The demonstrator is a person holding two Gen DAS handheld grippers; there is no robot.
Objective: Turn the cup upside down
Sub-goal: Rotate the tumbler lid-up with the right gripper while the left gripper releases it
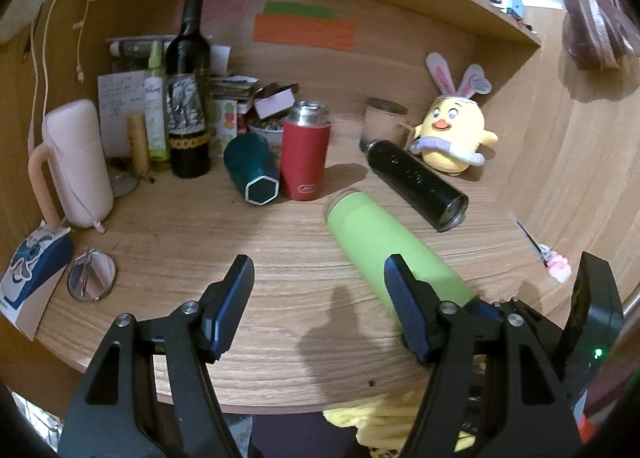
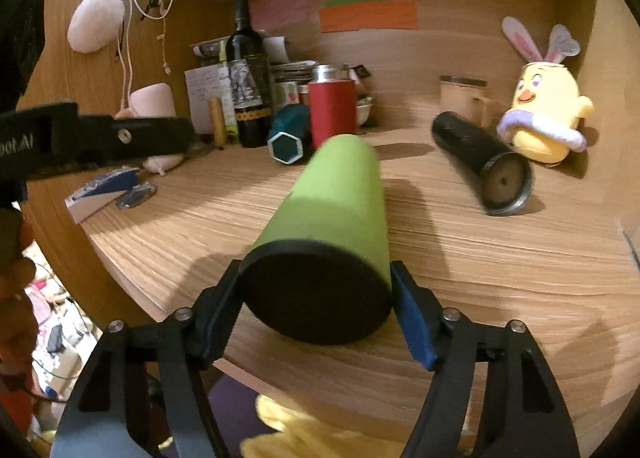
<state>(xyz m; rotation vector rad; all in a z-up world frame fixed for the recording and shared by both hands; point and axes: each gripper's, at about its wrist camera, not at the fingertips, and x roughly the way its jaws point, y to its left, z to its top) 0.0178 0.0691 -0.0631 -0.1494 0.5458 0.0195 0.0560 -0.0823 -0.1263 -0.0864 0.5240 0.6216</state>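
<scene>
The right hand-held gripper point(image 2: 316, 298) is clamped on the black base end of the green cup point(image 2: 340, 201), which lies on its side on the near right part of the tabletop point(image 2: 500, 278), mouth pointing far. Holding it by the base likely lets a wrist turn stand it mouth-down. The left hand-held gripper point(image 1: 320, 294) hovers nearby, fingers apart and empty, probably keeping out of the way.

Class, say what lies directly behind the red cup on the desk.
Behind the red cup sit a small bowl and a stack of papers. The cup hides the bowl's right side and anything lower.
</scene>
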